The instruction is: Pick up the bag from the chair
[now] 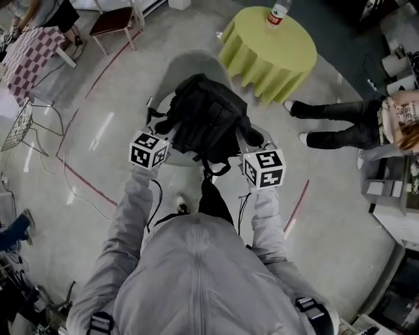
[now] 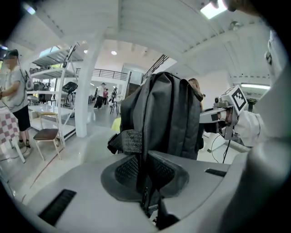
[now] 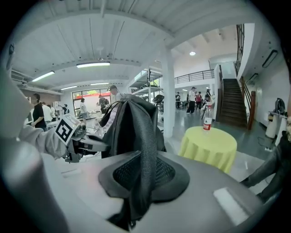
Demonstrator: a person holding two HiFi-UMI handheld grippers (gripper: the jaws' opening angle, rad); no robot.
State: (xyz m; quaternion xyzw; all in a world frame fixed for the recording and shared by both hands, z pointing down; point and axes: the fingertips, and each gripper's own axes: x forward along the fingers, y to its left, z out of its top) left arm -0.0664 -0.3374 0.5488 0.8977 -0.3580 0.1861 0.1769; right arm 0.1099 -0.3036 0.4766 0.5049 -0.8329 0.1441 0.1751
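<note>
A black backpack [image 1: 203, 118] hangs upright between my two grippers, over the seat of a pale grey chair [image 1: 190, 65]. My left gripper [image 1: 163, 125] is at the bag's left side, and in the left gripper view it [image 2: 144, 178] is shut on a dark strap of the backpack [image 2: 168, 113]. At the bag's right side is my right gripper [image 1: 252, 139]. The right gripper view shows it [image 3: 141, 178] shut on a mesh shoulder strap of the backpack [image 3: 132, 123]. Whether the bag's bottom touches the seat is hidden.
A round table with a yellow cloth [image 1: 272, 49] and a bottle [image 1: 277, 13] stands just beyond the chair. A seated person's legs [image 1: 334, 124] stretch out at the right. Far left are a small red-seated chair [image 1: 111, 23] and a checked tablecloth [image 1: 29, 55].
</note>
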